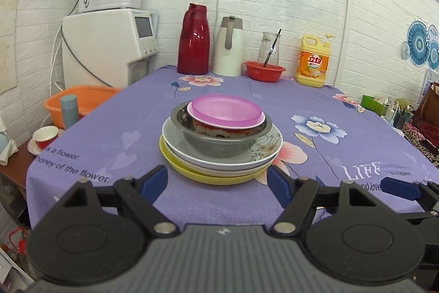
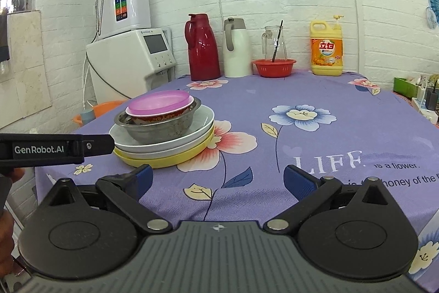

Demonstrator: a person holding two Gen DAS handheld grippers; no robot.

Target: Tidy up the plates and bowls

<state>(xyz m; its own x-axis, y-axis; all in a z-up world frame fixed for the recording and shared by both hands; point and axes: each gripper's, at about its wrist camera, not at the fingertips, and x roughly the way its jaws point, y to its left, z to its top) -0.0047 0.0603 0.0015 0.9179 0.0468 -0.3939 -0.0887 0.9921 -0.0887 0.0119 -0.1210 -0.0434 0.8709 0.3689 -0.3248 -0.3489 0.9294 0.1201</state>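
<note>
One stack stands on the purple flowered tablecloth (image 1: 109,139): a yellow plate (image 1: 192,175) at the bottom, two white plates (image 1: 263,153), a steel bowl (image 1: 219,147), a red-patterned bowl (image 1: 219,129) and a pink bowl (image 1: 226,109) on top. It also shows in the right wrist view, with the pink bowl (image 2: 159,103) and the yellow plate (image 2: 170,159). My left gripper (image 1: 218,181) is open and empty, just in front of the stack. My right gripper (image 2: 218,180) is open and empty, to the right of the stack.
At the back stand a red thermos (image 1: 193,41), a white thermos (image 1: 229,45), a glass jug (image 1: 269,48) behind a red basket (image 1: 264,70), and a yellow detergent bottle (image 1: 314,61). An orange basin (image 1: 82,103) and a red cup (image 1: 45,137) sit left of the table.
</note>
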